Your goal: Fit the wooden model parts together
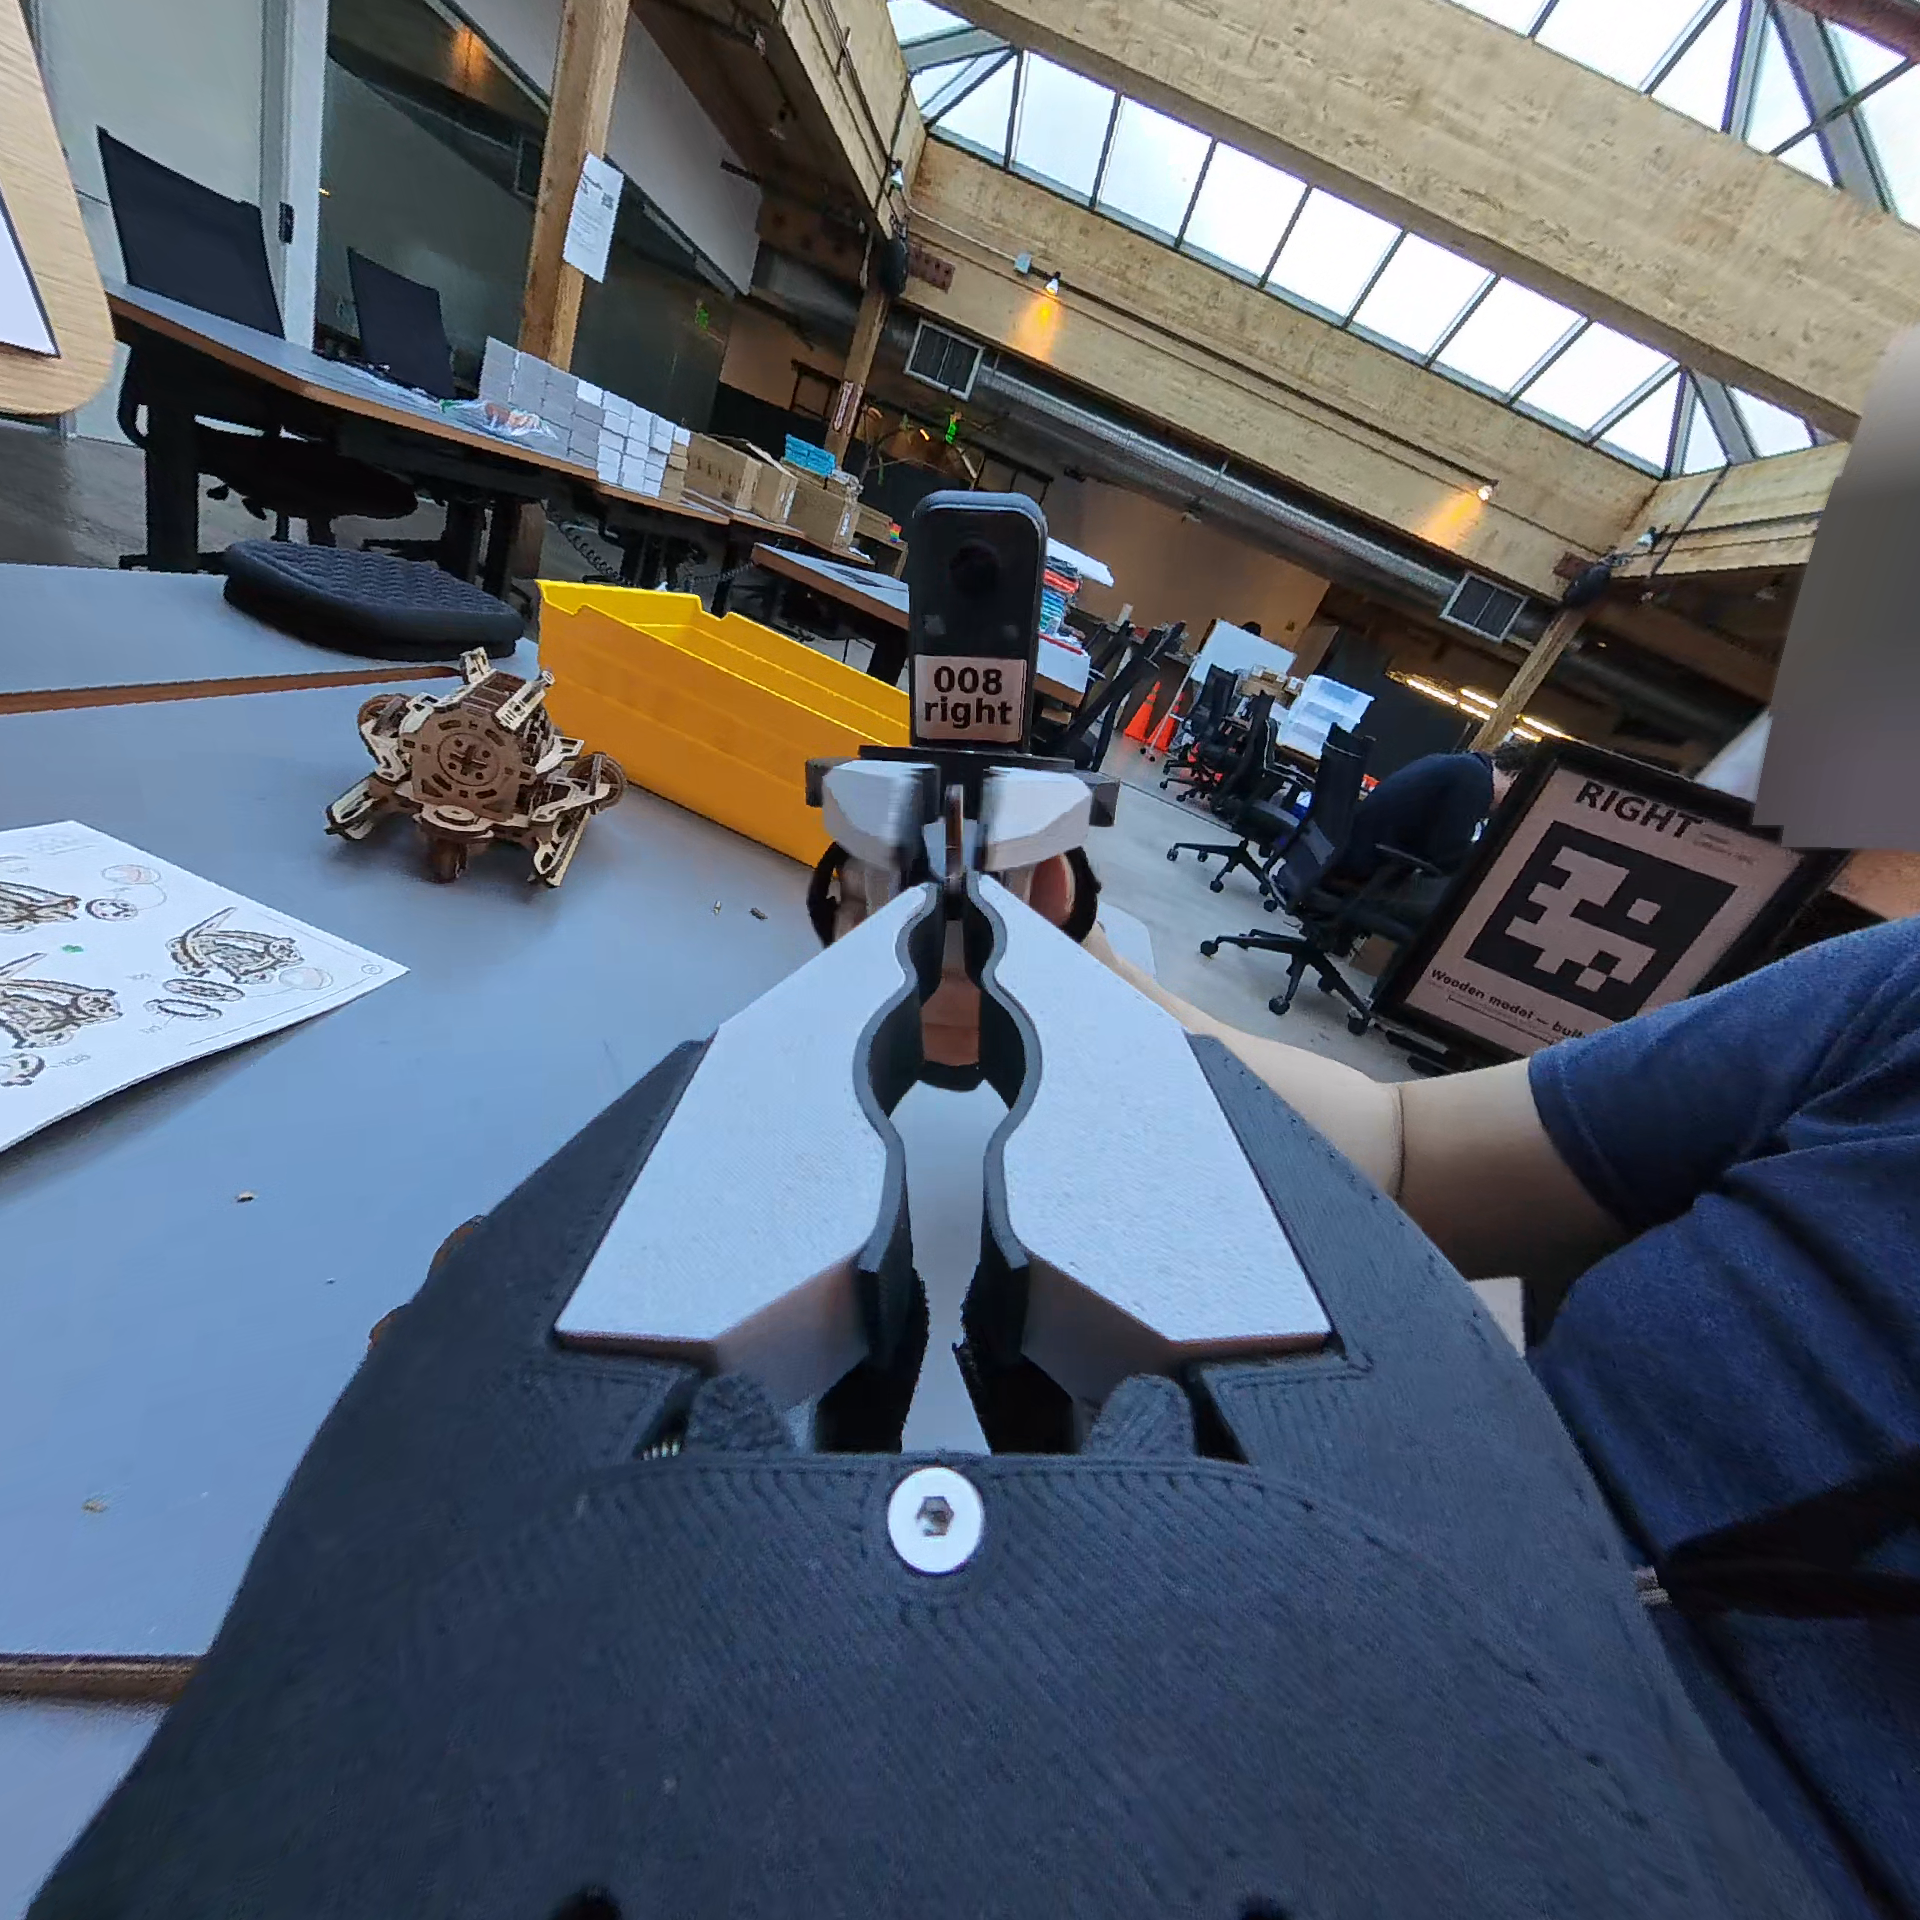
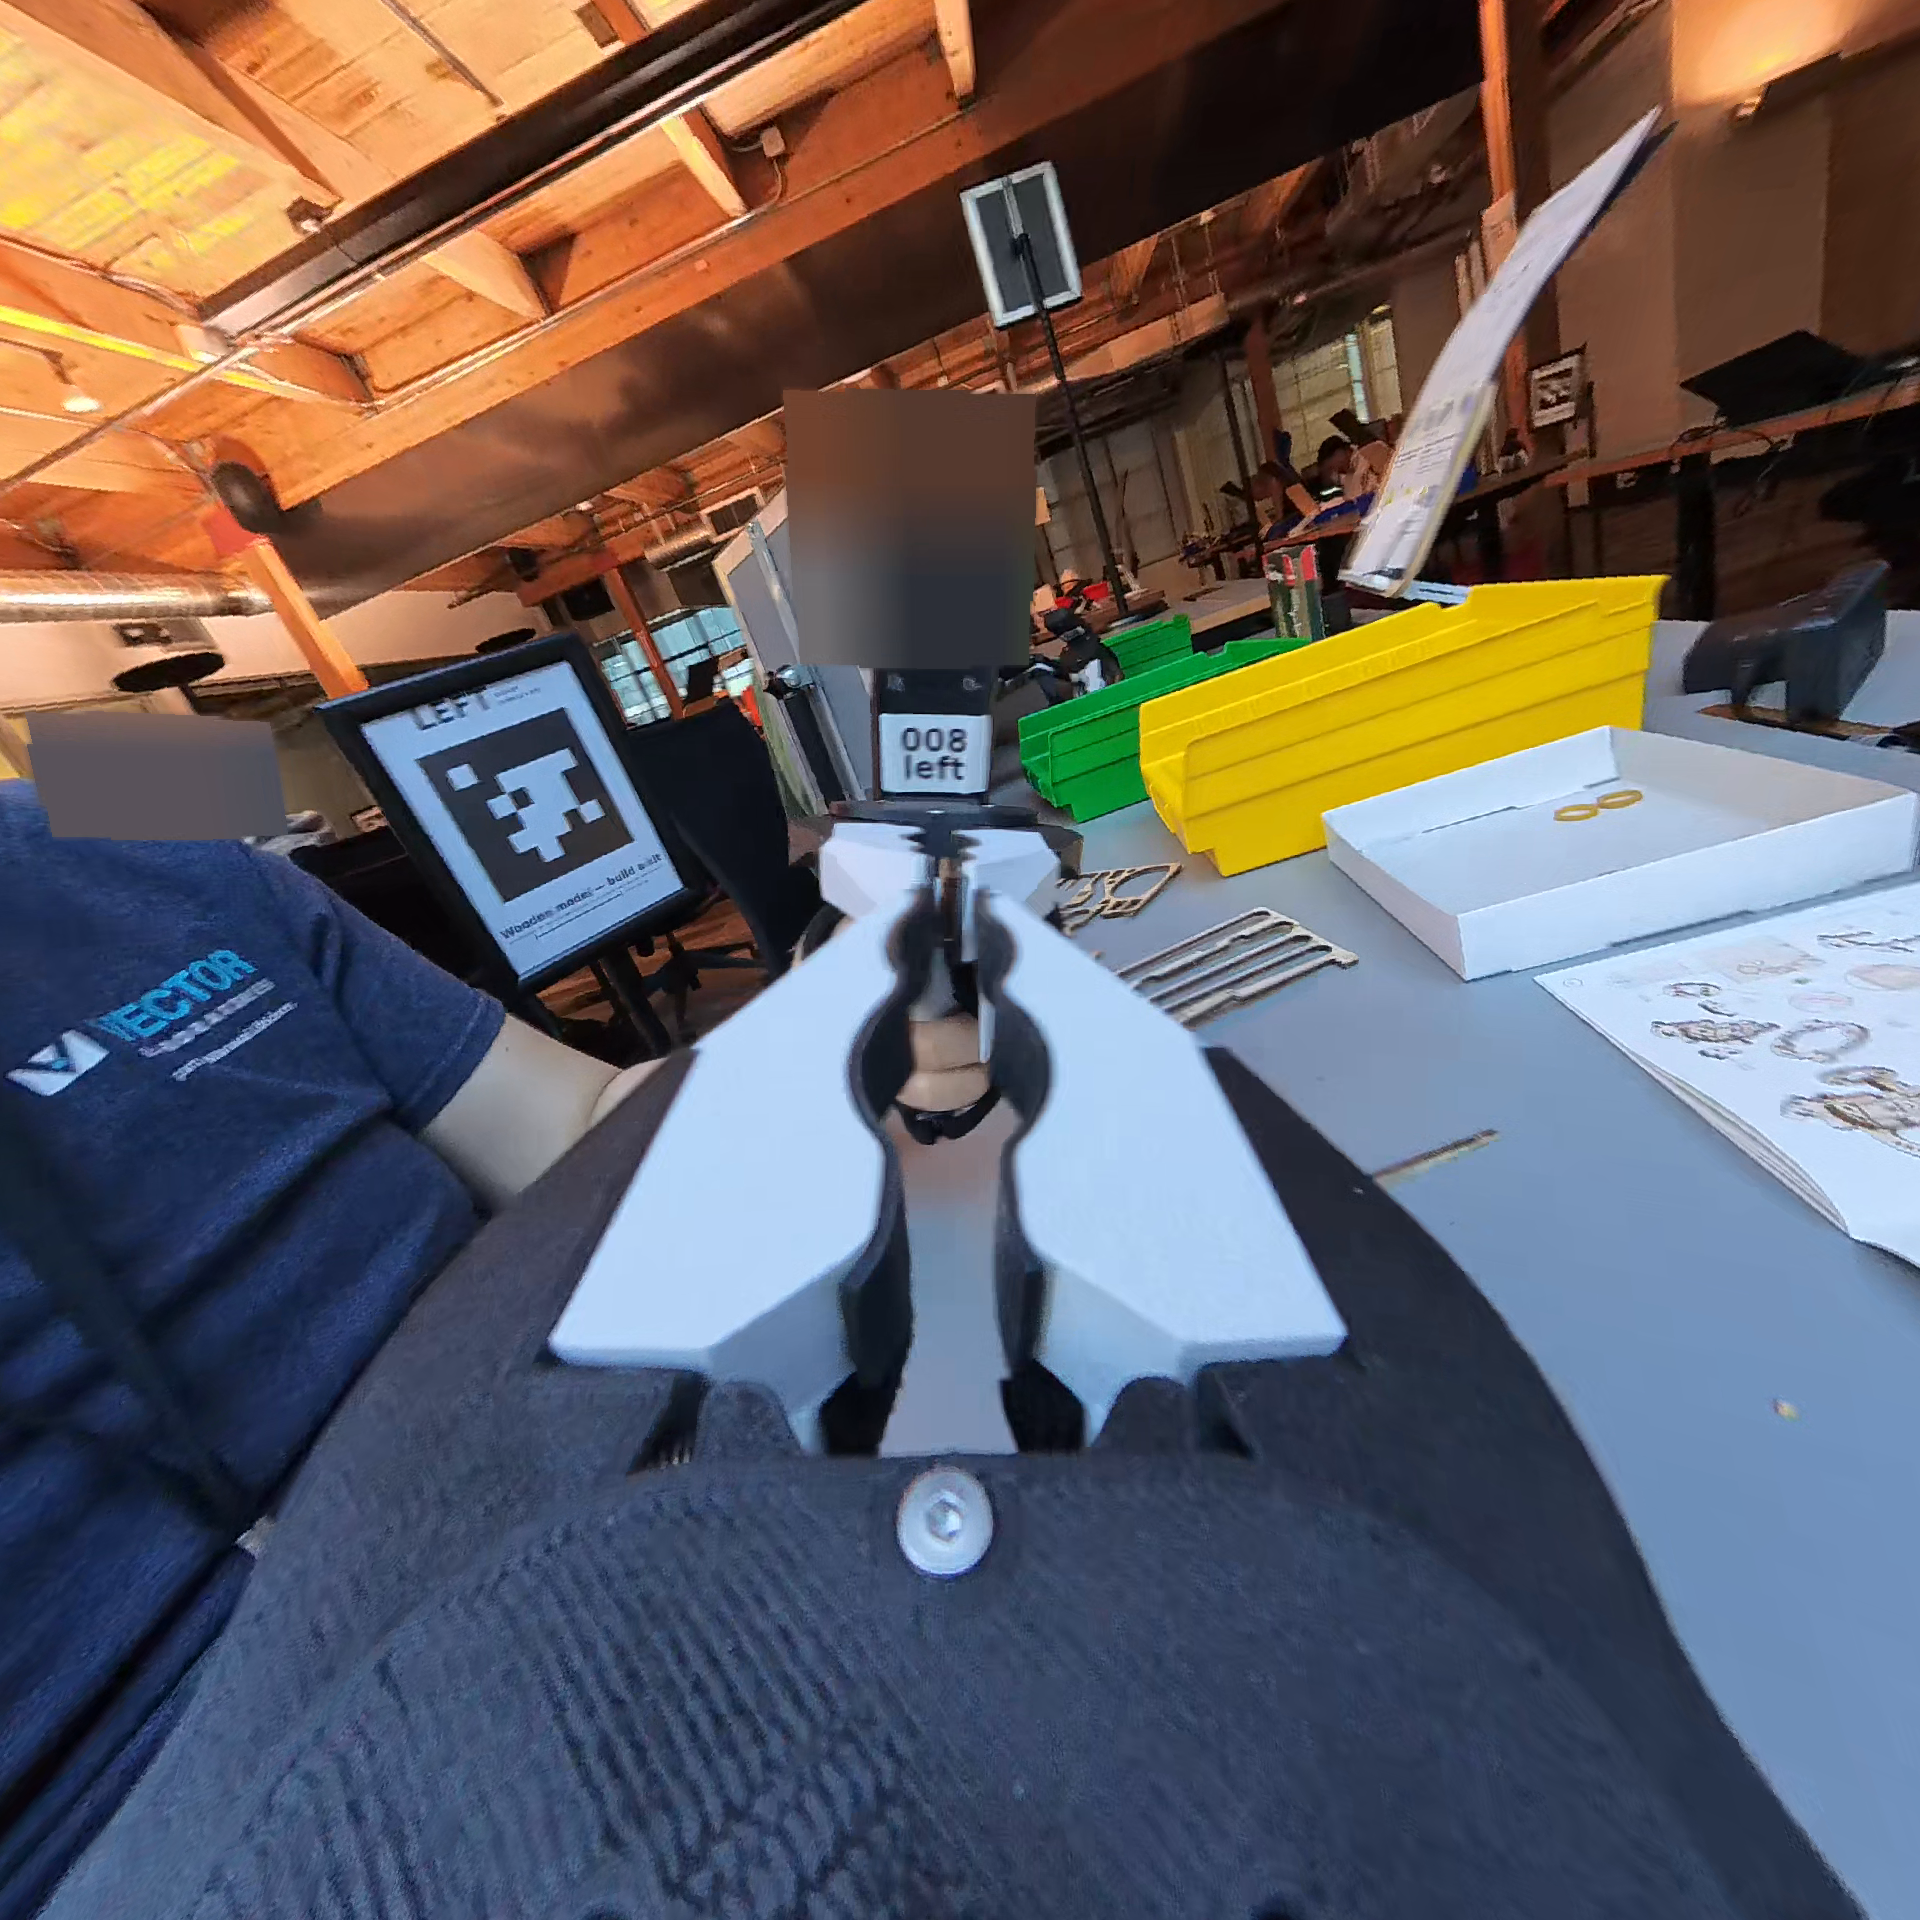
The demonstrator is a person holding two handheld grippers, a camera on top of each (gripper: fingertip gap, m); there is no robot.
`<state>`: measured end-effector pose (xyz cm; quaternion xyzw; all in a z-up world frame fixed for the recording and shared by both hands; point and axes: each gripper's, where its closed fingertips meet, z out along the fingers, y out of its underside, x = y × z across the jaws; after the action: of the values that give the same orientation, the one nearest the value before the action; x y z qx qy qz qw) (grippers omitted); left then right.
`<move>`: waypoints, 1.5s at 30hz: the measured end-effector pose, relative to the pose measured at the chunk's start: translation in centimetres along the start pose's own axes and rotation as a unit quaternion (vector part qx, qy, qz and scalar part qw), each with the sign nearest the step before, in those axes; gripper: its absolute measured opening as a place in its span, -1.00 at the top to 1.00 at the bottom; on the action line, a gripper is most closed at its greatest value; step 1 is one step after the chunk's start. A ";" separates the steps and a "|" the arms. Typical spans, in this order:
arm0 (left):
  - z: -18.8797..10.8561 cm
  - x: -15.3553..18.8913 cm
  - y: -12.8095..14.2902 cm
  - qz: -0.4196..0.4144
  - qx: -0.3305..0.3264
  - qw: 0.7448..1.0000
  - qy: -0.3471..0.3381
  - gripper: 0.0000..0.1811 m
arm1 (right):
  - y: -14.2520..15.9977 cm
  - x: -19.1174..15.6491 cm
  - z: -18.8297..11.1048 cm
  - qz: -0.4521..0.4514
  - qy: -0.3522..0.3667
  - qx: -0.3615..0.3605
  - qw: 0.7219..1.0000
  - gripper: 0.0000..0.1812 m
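My two grippers meet tip to tip above the grey table (image 1: 436, 1122). A small thin wooden part (image 1: 952, 831) stands on edge between both pairs of tips; it also shows in the right wrist view (image 2: 945, 883). My left gripper (image 1: 951, 894) is shut on its near end. My right gripper (image 2: 943, 914) faces it, and its fingers (image 1: 1023, 826) are closed in on the same part from the other side; this view is blurred. The assembled wooden model (image 1: 473, 769) sits on the table to the left, apart from both grippers.
An instruction sheet (image 1: 135, 966) lies at the left and a booklet (image 2: 1787, 1049) at the right. A yellow bin (image 2: 1403, 707), a green bin (image 2: 1122, 707) and a white tray (image 2: 1621, 914) with rubber bands stand behind. Empty laser-cut wood frames (image 2: 1236, 961) lie nearby. My two grippers' fingertips are within a few centimetres of each other. From either gripper's tips it is about 30 cm to the assembled wooden model (image 1: 473, 769).
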<state>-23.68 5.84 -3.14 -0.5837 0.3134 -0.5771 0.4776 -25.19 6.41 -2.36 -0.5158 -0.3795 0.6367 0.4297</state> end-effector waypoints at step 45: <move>-2.7 -12.3 9.5 0.061 -0.476 0.876 -0.045 0.38 | 9.1 9.9 -6.0 0.359 0.200 -0.044 0.911 1.00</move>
<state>-26.28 13.23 -16.82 -0.7458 0.5634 -0.3007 0.1896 -21.68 12.81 -15.11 -0.7521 -0.1028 0.6143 0.2156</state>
